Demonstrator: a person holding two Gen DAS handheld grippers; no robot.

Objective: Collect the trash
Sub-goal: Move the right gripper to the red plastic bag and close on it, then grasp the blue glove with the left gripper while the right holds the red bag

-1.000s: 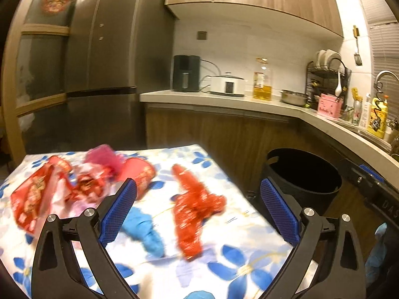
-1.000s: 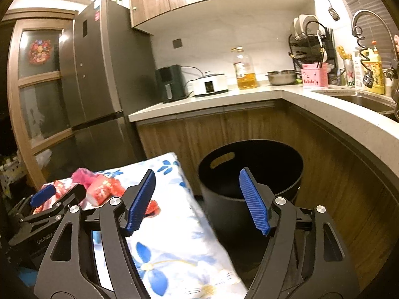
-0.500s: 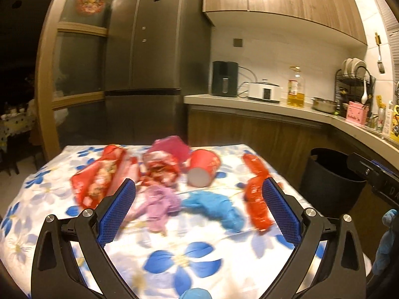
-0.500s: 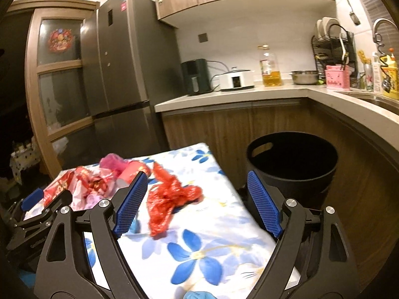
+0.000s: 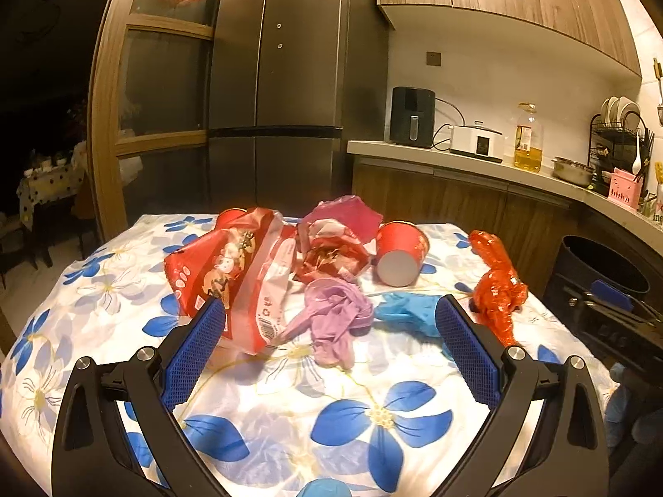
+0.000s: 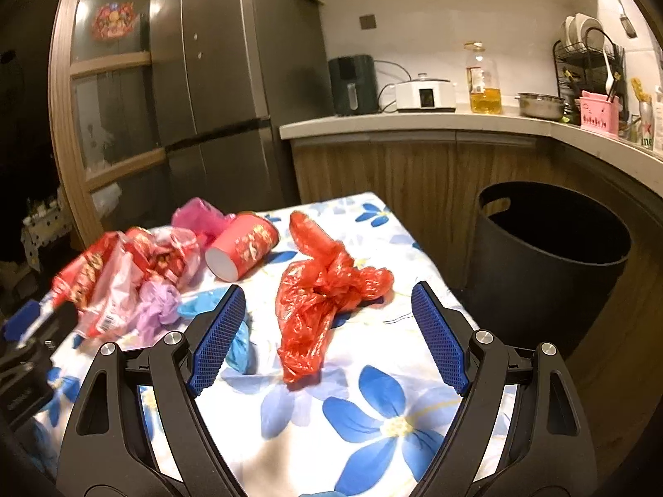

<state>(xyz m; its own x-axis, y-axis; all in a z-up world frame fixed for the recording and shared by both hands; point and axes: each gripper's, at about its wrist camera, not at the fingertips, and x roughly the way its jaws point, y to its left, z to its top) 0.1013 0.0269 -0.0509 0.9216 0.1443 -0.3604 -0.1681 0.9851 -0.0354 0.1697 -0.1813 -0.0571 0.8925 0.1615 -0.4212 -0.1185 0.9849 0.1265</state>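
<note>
Trash lies on a table with a blue-flowered cloth (image 5: 373,414): a red snack bag (image 5: 223,273), a crumpled red-pink wrapper (image 5: 331,248), a purple glove (image 5: 331,314), a blue glove (image 5: 406,310), a red paper cup (image 5: 400,252) on its side and a red plastic bag (image 5: 497,290). My left gripper (image 5: 329,348) is open and empty, just short of the purple glove. My right gripper (image 6: 327,331) is open and empty, with the red plastic bag (image 6: 323,298) lying between its fingers' line. The cup (image 6: 244,244) lies left of it.
A black trash bin (image 6: 547,265) stands on the floor right of the table, under the curved counter (image 6: 456,124). A fridge (image 5: 290,83) stands behind the table. The counter holds an air fryer, a cooker, an oil bottle and a dish rack.
Both grippers have swung left from the bin toward the table. The trash pile now fills the left view; the red bag sits centred in the right view. Both stayed open.
</note>
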